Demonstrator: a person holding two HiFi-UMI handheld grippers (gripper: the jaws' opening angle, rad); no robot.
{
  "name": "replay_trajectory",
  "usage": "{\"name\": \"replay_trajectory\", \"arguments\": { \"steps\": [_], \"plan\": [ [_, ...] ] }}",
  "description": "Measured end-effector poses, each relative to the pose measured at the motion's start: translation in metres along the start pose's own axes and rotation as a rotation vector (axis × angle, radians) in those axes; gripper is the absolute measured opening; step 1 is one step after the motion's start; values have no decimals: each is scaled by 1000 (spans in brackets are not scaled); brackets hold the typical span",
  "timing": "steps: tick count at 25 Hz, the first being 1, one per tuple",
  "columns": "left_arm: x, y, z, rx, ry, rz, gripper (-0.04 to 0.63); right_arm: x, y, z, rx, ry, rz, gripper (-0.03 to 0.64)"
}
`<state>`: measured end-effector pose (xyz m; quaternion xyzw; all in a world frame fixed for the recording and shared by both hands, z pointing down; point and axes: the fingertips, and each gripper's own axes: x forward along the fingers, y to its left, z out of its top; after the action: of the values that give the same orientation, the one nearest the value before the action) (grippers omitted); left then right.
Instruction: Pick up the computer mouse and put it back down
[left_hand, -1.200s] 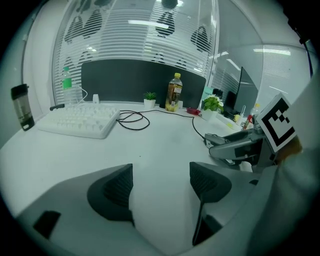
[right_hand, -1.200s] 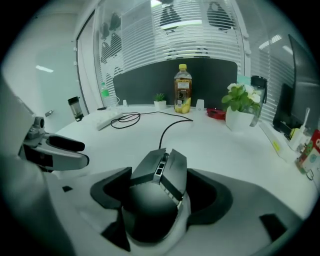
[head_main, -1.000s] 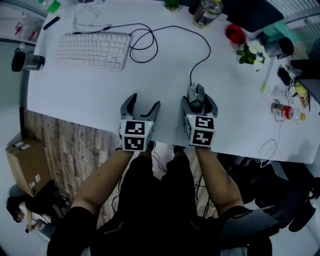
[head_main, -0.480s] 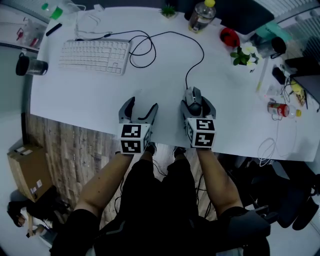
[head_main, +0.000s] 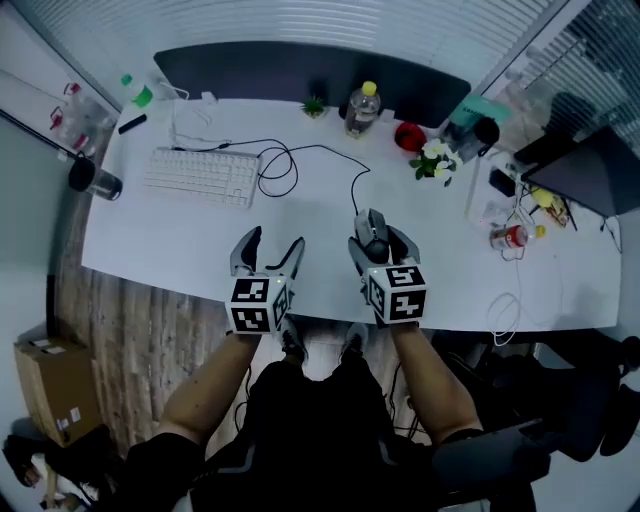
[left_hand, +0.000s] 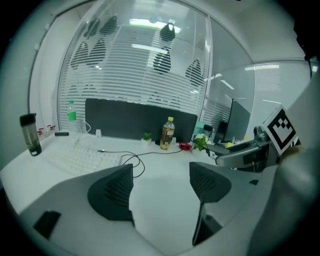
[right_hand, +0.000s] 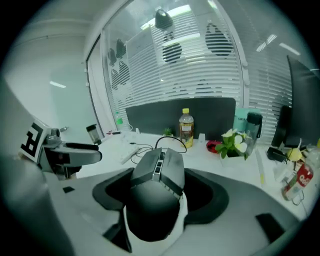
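The pick-up half looks done. The right gripper clamps the mouse between its jaws, which press on both its flanks. The mouse seems clear of the desk, right of the keyboard and nearer the person. Next it must come down level until it sits flat, then be let go. Both forearms reach forward with the grippers tilted down. The left gripper, also right of the keyboard, has its jaws wide and empty.

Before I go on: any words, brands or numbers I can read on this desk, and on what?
Nothing reads clearly.
Teal box: white print, too blurred to read.
Bottle: label too small to read.
Red can: print blurred.
Marker cubes: black-and-white square patterns, no words.
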<state>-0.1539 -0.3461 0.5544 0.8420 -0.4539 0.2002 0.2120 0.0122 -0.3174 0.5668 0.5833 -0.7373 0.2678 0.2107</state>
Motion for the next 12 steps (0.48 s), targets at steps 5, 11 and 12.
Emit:
{"name": "replay_trajectory", "arguments": {
  "steps": [5, 11, 12],
  "plan": [
    [-31, -14, 46, 40, -92, -18, 367, -41, 9, 40, -25, -72, 17, 305],
    [-64, -27, 79, 63, -181, -22, 368, -75, 26, 64, -71, -130, 49, 304],
    [-68, -30, 82, 69, -193, -25, 368, -79, 27, 66, -75, -135, 52, 304]
  ]
}}
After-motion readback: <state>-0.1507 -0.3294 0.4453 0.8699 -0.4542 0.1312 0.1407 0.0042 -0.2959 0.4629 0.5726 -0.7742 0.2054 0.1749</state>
